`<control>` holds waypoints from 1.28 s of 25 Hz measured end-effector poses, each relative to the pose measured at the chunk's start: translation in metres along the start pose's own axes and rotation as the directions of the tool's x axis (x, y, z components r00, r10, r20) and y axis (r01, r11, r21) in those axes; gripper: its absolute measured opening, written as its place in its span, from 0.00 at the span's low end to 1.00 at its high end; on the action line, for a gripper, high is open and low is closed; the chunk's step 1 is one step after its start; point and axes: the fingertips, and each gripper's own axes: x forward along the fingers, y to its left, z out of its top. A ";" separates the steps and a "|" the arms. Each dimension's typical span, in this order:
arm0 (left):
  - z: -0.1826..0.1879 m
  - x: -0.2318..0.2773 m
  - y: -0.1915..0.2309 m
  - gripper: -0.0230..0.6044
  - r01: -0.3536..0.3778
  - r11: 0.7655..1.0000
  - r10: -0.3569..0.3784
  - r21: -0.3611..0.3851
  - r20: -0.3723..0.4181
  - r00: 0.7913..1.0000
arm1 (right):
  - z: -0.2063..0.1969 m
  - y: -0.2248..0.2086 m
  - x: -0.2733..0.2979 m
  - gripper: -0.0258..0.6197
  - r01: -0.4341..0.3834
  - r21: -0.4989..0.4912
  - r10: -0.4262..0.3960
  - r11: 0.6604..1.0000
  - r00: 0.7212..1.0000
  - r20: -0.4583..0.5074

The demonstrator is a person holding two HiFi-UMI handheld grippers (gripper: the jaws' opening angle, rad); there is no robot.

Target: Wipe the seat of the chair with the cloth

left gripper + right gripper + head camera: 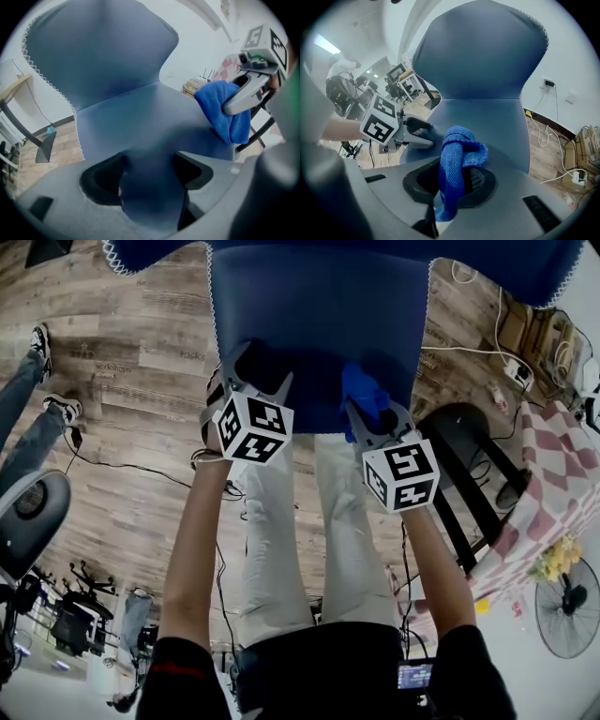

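The blue chair has its seat (309,334) right below me, and its backrest (483,51) rises beyond it. My left gripper (255,373) hovers over the seat's front left; its jaws stand wide apart with only the seat (140,117) showing between them. My right gripper (372,407) is at the seat's front right, shut on a bunched blue cloth (361,388). In the right gripper view the cloth (457,157) hangs folded between the jaws, with the left gripper (417,136) beside it. The left gripper view shows the cloth (220,110) just above the seat's right edge.
Wooden floor surrounds the chair. A black stool (469,456) and a red-checked tablecloth (553,465) stand at the right, with a fan (567,606) below them. White cables (478,348) lie on the floor by the chair. Another person's legs (28,418) are at the far left.
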 end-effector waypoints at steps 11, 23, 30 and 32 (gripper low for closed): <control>-0.002 0.002 -0.001 0.58 0.015 1.000 -0.015 -0.002 0.036 0.999 | 0.046 -0.035 0.010 0.11 0.046 -0.027 -0.043 0.999 0.996 0.073; -0.002 0.003 -0.002 0.58 0.025 1.000 -0.025 -0.007 0.046 0.999 | 0.124 -0.094 0.029 0.11 0.157 -0.166 -0.134 0.974 0.981 0.139; -0.002 0.002 -0.001 0.58 0.031 0.999 -0.031 -0.005 0.060 0.998 | 0.135 -0.139 0.041 0.12 0.243 -0.251 -0.226 0.937 0.970 0.096; -0.002 0.002 0.000 0.58 0.031 1.000 -0.031 -0.005 0.064 0.997 | 0.136 -0.152 0.043 0.12 0.265 -0.272 -0.253 0.925 0.964 0.079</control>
